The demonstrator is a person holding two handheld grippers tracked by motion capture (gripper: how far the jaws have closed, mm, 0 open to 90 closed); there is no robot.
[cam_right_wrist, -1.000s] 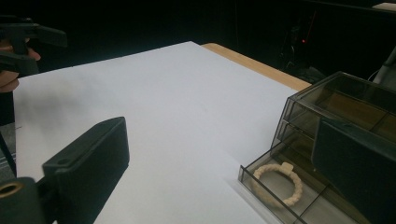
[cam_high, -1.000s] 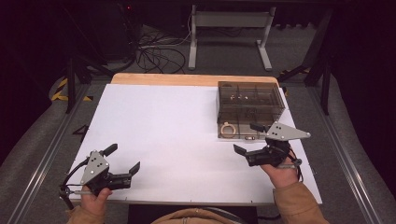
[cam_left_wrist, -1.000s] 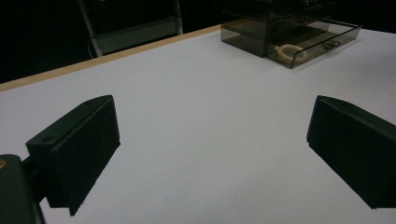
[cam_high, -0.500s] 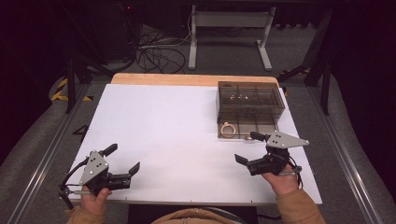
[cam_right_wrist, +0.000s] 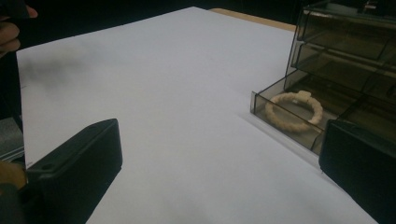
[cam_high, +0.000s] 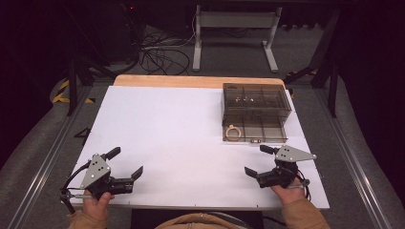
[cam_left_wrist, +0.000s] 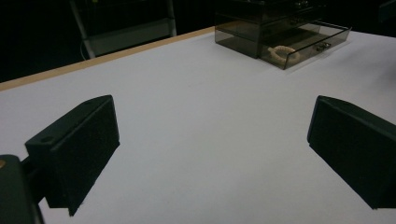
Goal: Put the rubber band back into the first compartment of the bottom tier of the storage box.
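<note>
The work in hand concerns the smoked-plastic drawer organiser (cam_high: 255,112) at the upper right of the high view, whose bottom drawer (cam_high: 254,132) stands pulled out toward the person. A pale braided bracelet (cam_high: 233,132) lies flat in the left compartment of that drawer.

The right gripper (cam_high: 260,161) sits at the lower right of the frame, near the drawer front but apart from it, jaws spread and empty. The left gripper (cam_high: 126,162) rests at the lower left, well apart from the organiser, jaws likewise spread and empty.

Judged step: closing in on the open drawer with the right gripper, either to pick the bracelet or to push the drawer shut.

- For a pick, descend over the ring so that one jaw goes inside the loop and one outside, then pinch the band. Keep clear of the drawer wall.
- For a push, set a jaw flat against the drawer front near its small handle (cam_high: 255,141) and press straight in; an off-centre push could skew the light organiser on the smooth surface.

Materials: the organiser is translucent, rigid and box-shaped with thin walls. The bracelet (cam_right_wrist: 294,111) appears woven and matt, probably slightly compliant. The tabletop (cam_high: 181,129) is white and matt, with a wooden strip along its far edge.
</note>
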